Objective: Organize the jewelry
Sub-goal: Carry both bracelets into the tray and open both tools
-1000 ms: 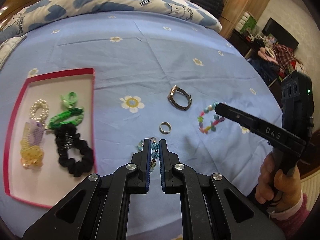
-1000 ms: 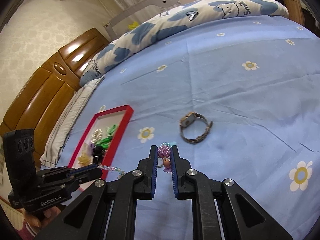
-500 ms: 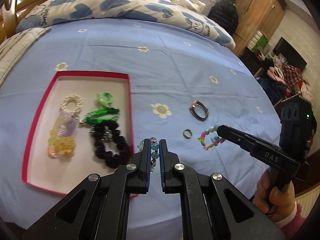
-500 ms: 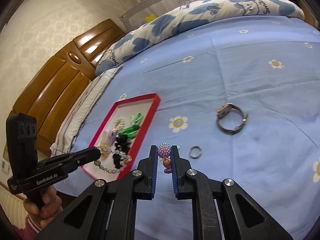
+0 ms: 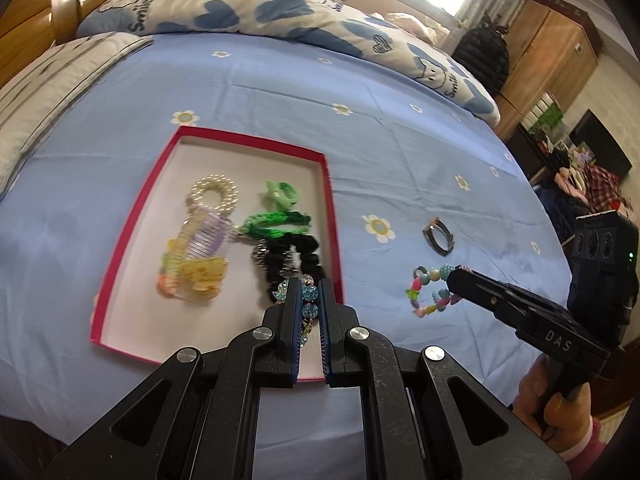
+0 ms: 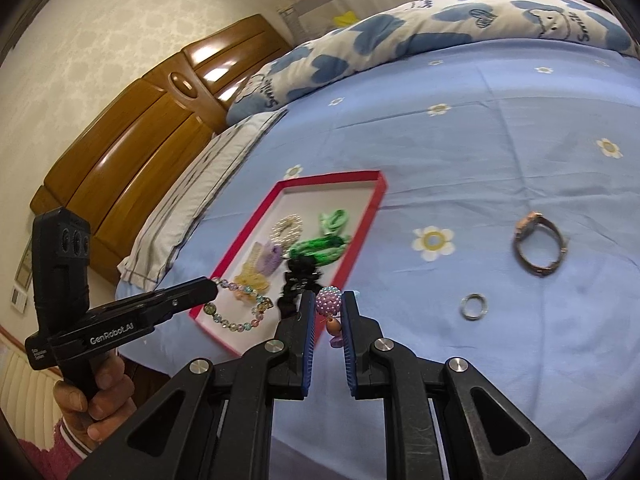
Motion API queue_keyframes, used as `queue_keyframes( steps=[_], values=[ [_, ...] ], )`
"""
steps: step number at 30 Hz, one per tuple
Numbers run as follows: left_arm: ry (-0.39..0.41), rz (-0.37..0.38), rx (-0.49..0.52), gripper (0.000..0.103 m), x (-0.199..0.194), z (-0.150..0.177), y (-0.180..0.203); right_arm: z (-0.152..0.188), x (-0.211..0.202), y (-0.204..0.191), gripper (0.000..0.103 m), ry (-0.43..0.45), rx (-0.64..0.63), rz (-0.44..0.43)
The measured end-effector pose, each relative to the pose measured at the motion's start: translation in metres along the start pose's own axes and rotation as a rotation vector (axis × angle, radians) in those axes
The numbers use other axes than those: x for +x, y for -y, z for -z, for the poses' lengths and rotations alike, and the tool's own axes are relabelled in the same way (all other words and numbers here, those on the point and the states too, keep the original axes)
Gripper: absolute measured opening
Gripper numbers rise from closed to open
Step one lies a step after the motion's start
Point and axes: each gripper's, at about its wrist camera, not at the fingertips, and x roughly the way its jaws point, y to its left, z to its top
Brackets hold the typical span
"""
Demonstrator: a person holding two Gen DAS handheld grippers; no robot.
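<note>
My left gripper point(image 5: 309, 289) is shut on a blue glass-bead bracelet point(image 5: 309, 302) and holds it above the near right corner of the red-rimmed tray point(image 5: 132, 224); the bracelet hangs from it in the right wrist view point(image 6: 236, 308). My right gripper point(image 6: 328, 304) is shut on a colourful bead bracelet point(image 6: 328, 301), which dangles in the left wrist view point(image 5: 428, 290) above the blue sheet. A watch point(image 6: 540, 246) and a silver ring point(image 6: 473, 306) lie on the sheet to the right of the tray.
The tray holds a pearl band point(image 5: 214, 192), green bands point(image 5: 276, 220), a black scrunchie point(image 5: 292, 260) and a purple-yellow clip point(image 5: 196, 256). A folded duvet point(image 5: 280, 12) lies at the back, a pillow point(image 5: 48, 92) at the left, the wooden headboard point(image 6: 132, 152) beyond it.
Both grippers have moved left toward the tray with their bracelets. The left gripper's bracelet now hangs over the tray's near right corner.
</note>
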Motion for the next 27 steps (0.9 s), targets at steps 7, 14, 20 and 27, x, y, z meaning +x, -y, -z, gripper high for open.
queue_keyframes(
  steps=[7,14,20,27],
  values=[
    [-0.003,-0.019,-0.048,0.006,-0.004,0.003,-0.025,0.001,0.022,-0.03,0.012,-0.036,-0.05,-0.042],
    [-0.002,-0.033,-0.079,0.006,-0.007,0.007,-0.044,0.003,0.048,-0.053,0.012,-0.083,-0.078,-0.08],
    [-0.008,-0.031,-0.113,0.007,-0.005,0.009,-0.061,0.004,0.067,-0.072,0.012,-0.11,-0.107,-0.107],
    [-0.029,-0.045,-0.153,0.006,0.01,0.012,-0.079,0.007,0.094,-0.076,0.012,-0.156,-0.106,-0.107]
  ],
)
